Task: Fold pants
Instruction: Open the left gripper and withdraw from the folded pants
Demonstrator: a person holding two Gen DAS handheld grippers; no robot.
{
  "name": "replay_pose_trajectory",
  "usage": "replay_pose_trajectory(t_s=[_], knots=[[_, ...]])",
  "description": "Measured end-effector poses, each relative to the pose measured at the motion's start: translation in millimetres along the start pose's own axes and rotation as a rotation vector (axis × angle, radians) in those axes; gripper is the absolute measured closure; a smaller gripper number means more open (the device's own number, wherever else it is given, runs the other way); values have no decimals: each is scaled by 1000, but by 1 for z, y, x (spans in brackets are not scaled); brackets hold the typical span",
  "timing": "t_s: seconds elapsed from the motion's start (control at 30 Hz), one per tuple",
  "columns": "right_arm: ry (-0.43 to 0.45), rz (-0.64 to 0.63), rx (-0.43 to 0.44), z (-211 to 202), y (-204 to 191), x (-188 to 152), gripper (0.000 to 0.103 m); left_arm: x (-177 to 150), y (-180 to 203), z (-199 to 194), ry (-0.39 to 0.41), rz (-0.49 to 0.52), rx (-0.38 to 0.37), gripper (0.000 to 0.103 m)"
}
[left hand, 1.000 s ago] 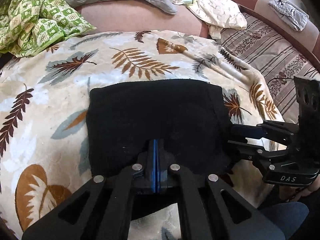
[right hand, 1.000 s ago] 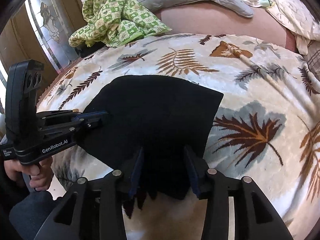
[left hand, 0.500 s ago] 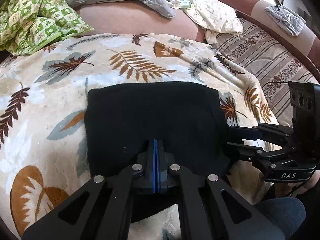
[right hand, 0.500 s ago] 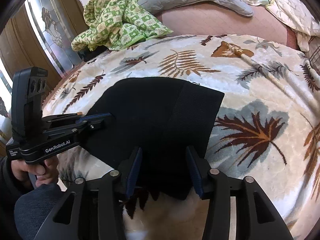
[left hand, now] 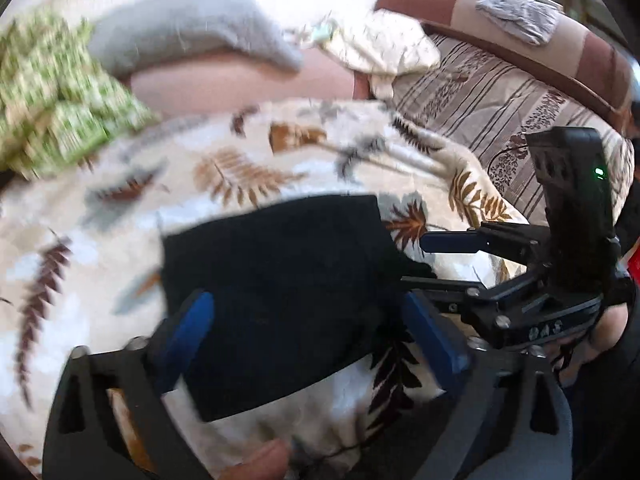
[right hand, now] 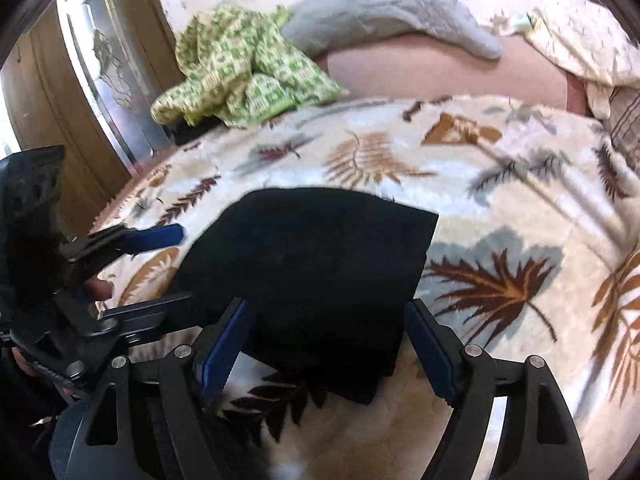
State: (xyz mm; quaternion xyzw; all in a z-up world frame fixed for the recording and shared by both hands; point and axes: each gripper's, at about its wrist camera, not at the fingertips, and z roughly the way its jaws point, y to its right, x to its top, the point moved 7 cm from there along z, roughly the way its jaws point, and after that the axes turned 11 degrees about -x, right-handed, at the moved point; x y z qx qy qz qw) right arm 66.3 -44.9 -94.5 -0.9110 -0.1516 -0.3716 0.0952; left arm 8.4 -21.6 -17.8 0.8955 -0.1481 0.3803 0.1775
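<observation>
The black pants [left hand: 280, 280] lie folded into a compact rectangle on the leaf-patterned blanket [left hand: 248, 160]; they also show in the right wrist view [right hand: 320, 272]. My left gripper [left hand: 316, 336] is open and empty, its blue pads wide apart over the near edge of the pants. My right gripper [right hand: 332, 344] is open and empty too, its jaws spread over the near edge. Each gripper shows in the other's view, the right one [left hand: 444, 260] beside the pants' right edge, the left one [right hand: 168, 268] beside their left edge. Both views are motion-blurred.
A green patterned cloth [right hand: 240, 68] and a grey pillow [right hand: 380, 12] lie at the far side. A cream garment [left hand: 384, 48] and a striped sofa cushion [left hand: 500, 96] are at the right. A wooden door with a glass panel [right hand: 92, 72] stands left.
My left gripper was shut on the near edge of the pants and has opened wide and let go. My right gripper has opened wider. Both grippers have pulled back a little.
</observation>
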Motion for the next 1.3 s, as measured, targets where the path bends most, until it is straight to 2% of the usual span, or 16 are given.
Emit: replay_pose_trajectory(t_s=[0.13,0.3,0.37,0.43,0.77,1.0,1.2,1.3], knots=[[-13,-19,-37,-7,2,-8,23,-4,-14,-27,56,5,90,0],[-41,0,-70,-6,9,-14,23,-26,-37,-24,-42,-76,133,0],[-58,17,-84,-3,14,-16,23,-36,-39,-18,-97,-95,130,0],[-59,22,-77,-4,14,-17,23,-42,-37,-16,-116,-104,142,0],[-77,8,-69,0,7,-22,22,-45,-39,-14,-121,-136,109,0],[-59,27,-79,-3,11,-19,22,-41,-37,-17,-112,-129,119,0],[-54,12,-86,-3,11,-19,22,-39,-37,-23,-74,-108,155,0],[-56,10,-91,-2,10,-20,22,-40,-36,-22,-86,-91,149,0]])
